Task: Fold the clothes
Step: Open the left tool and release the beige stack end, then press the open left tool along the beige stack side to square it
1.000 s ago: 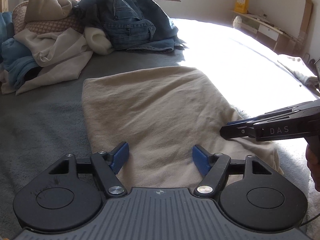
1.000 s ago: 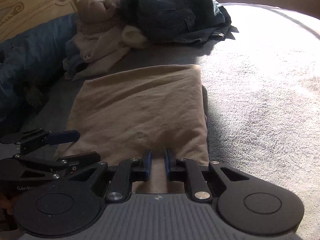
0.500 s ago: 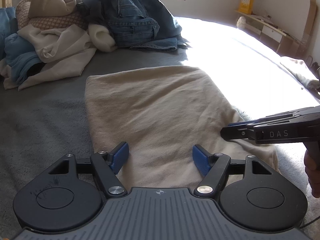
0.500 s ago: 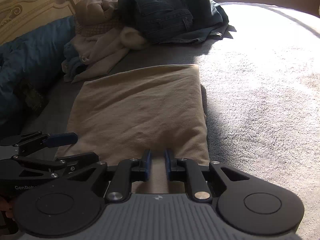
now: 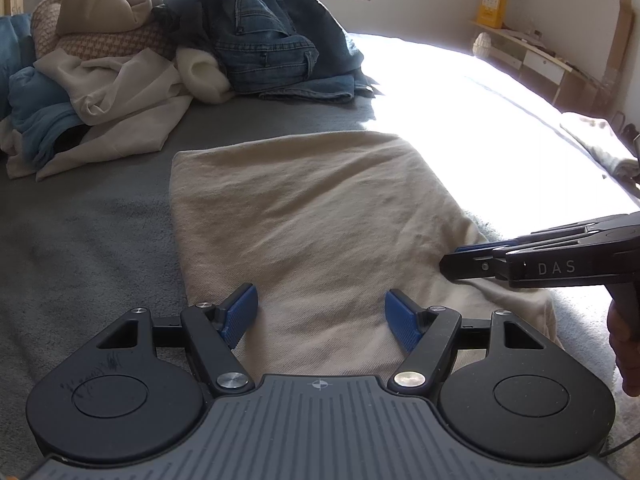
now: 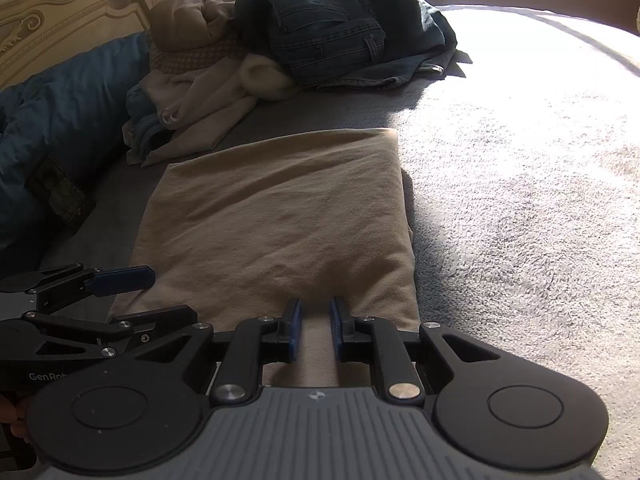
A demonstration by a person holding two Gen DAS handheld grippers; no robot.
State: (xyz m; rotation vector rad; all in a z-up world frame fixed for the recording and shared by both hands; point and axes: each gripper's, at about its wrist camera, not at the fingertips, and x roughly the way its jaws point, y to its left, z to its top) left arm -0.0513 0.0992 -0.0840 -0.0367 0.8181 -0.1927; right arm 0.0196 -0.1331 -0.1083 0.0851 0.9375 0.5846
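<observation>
Step in hand, as judged: one more fold of the beige garment [image 5: 320, 216], already reduced to a long, neat rectangle. Lies flat on the grey bed cover [image 5: 80, 240], near centre, long axis running near to far, well apart from the unfolded pile at far left.

Claw states:
- Left claw [image 5: 321, 300]: spread wide above the near hem, pads clear of the cloth, nothing between them.
- Right claw [image 6: 315, 308]: at the near right part of the hem, pads drawn almost together with a slim gap. Cloth shows beneath the gap, with no pinch visible.

Next move, as judged: lower both claws to the near hem, pinch through all layers, lift, carry toward the far edge, match corners. Close the left claw a long way first. Catch every layer, or risk leaving the lower ones behind.

Materials: matte woven fabric with fine diagonal rib, shallow creases across the middle, rounded padded edges. Expect limp drape and some cling against the napped, fleecy bed cover. In the pile: stiff blue jeans [image 5: 264, 48] with stitched seams, and soft cream garments [image 5: 120, 92], crumpled.
</observation>
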